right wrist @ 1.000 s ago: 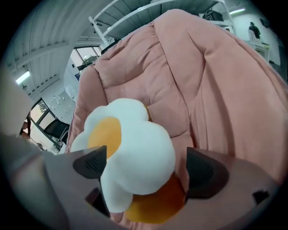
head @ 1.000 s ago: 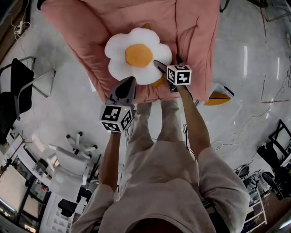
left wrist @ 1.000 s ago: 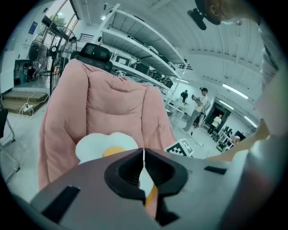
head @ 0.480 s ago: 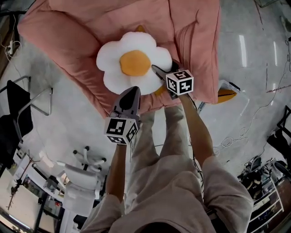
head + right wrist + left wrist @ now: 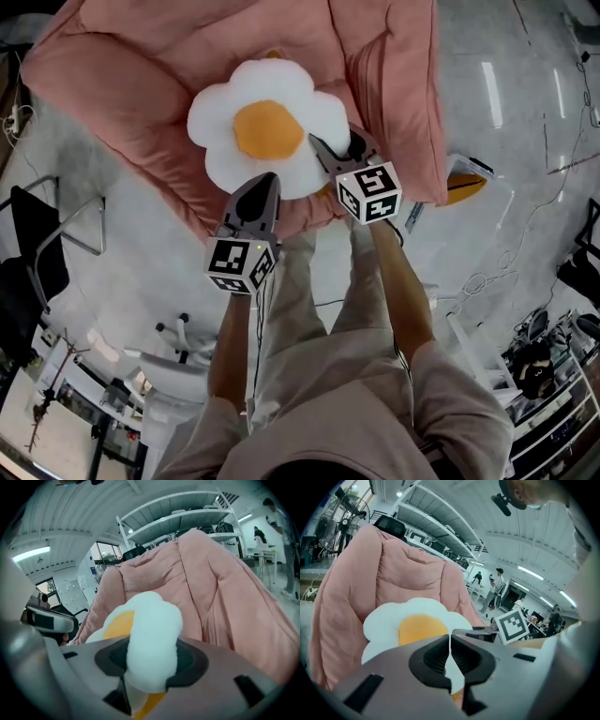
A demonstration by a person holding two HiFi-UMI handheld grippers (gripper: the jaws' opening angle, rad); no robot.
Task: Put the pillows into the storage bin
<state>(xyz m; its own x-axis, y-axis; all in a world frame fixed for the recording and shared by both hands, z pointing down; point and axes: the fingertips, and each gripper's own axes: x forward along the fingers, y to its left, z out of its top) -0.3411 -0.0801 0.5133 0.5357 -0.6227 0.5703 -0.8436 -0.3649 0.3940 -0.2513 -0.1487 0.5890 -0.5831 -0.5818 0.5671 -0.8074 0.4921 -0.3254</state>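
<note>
A flower-shaped pillow, white petals round an orange centre, lies on a pink padded seat. My right gripper is at its right edge. Its jaws have just been closing and now pinch a white petal between them. An orange object peeks out beneath the pillow under that gripper. My left gripper sits at the pillow's near edge, jaws shut with nothing between them. In the left gripper view the pillow lies just past its closed tips.
A clear container holding something orange stands on the floor right of the seat. A white office chair is at lower left, a black chair at far left. Cables trail over the floor.
The right gripper's jaws have closed onto the pillow's right petal and it has lifted a little. The left gripper has come down to the pillow's near edge.
</note>
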